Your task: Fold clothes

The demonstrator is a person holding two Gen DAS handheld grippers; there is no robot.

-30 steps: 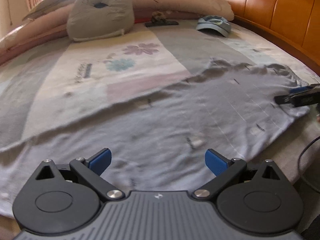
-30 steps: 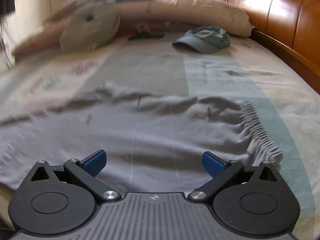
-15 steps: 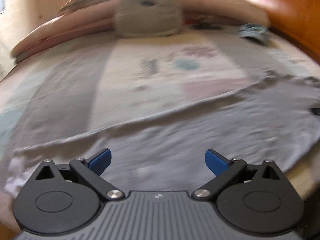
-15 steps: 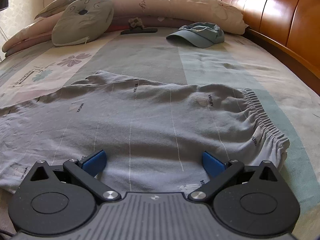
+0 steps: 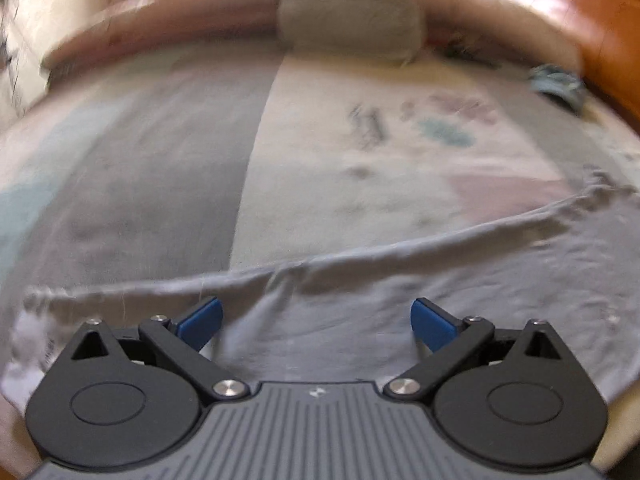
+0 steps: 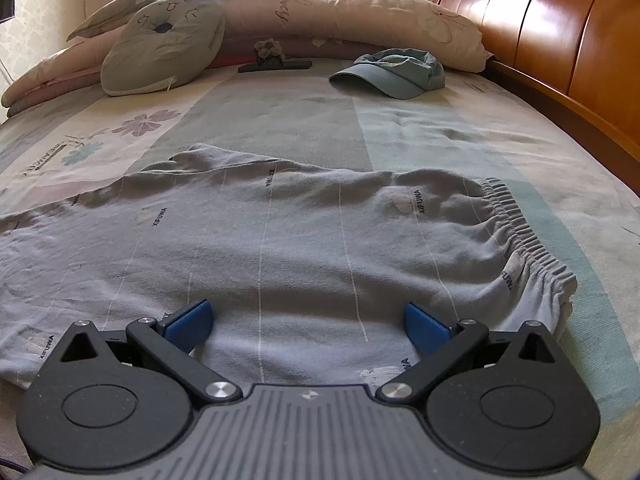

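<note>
A: Nearest first: how do the claws stand?

B: Both are spread wide and hold nothing. The right gripper (image 6: 306, 322) hangs low over the grey trousers (image 6: 280, 240), near the elastic waistband (image 6: 520, 232) at its 2 o'clock. The left gripper (image 5: 316, 322) is over the leg end, where the hem (image 5: 36, 320) lies at 9 o'clock; that view is blurred.

A: And the trousers?

B: They lie spread lengthwise along the near side of the bed (image 6: 272, 120), mostly flat, with ripples by the waistband. Whether they are already halved leg over leg, I cannot tell.

A: How to fold cleanly?

B: I would pinch the full thickness at the cloth's edge, both ends together, and lift evenly so no crease drags.

A: Room?

B: The sheet at 12 o'clock is open. Farther off sit a blue cap (image 6: 394, 72) at 1 o'clock, a cushion (image 6: 160, 56) at 11, and the headboard (image 6: 560, 40) well right.
</note>
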